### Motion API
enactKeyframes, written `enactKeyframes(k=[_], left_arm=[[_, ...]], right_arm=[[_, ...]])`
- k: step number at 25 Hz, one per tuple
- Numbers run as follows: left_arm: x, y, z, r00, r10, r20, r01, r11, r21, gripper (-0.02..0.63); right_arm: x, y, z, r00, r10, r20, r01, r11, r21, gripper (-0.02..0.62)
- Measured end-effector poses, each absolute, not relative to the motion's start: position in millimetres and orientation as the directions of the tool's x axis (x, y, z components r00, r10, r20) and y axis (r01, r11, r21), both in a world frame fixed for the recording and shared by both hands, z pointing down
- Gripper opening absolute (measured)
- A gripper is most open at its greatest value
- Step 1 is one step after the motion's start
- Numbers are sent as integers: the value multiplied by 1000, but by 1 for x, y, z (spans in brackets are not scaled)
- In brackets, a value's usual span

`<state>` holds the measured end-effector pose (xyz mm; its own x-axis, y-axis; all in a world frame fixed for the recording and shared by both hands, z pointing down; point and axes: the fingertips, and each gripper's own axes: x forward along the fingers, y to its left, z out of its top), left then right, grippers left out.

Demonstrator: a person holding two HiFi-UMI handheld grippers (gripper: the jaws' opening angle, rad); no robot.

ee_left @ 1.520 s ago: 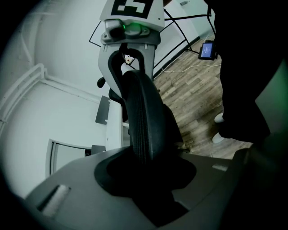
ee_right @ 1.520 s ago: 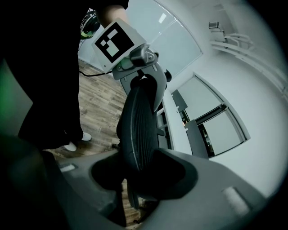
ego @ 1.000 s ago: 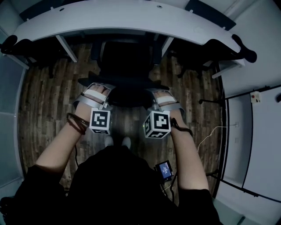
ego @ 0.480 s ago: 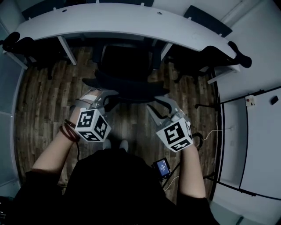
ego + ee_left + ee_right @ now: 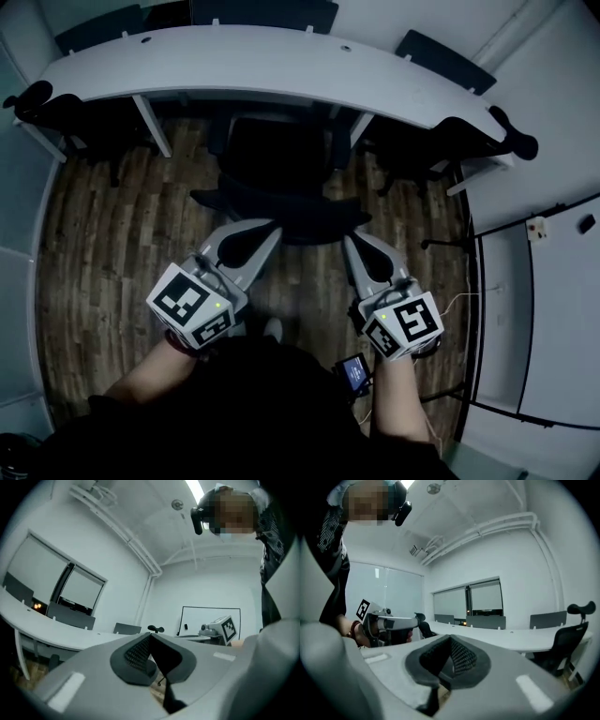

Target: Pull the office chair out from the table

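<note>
Lifted clear of the office chair [image 5: 281, 159], left tool [image 5: 263, 234] and right tool [image 5: 354, 246] had clenched shut on nothing, while the chair stood untouched close by the table [image 5: 244, 56] at its near edge, so the pull seemed finished

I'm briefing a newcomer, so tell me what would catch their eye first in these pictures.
First come the checkered marker cube on the left tongs and its twin on the right tongs, low in the head view. Both pairs of jaws have just closed with nothing between them. Next is the black office chair just beyond their tips, close to the long curved white table across the top.
</note>
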<state>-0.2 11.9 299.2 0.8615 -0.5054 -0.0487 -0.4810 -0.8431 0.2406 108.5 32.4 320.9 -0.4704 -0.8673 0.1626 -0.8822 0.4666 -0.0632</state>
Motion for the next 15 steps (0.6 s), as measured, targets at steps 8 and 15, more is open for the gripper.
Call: enactKeyframes(k=[8, 15], left_arm=[[-7, 15, 307, 871, -491, 18, -487, -857, 165, 3], [-21, 9, 308, 862, -503, 60, -506, -855, 114, 3]], right_arm=[[85, 27, 331, -497, -846, 193, -867, 495, -62, 0], [75, 19, 332, -504, -841, 195, -863, 499, -79, 0]])
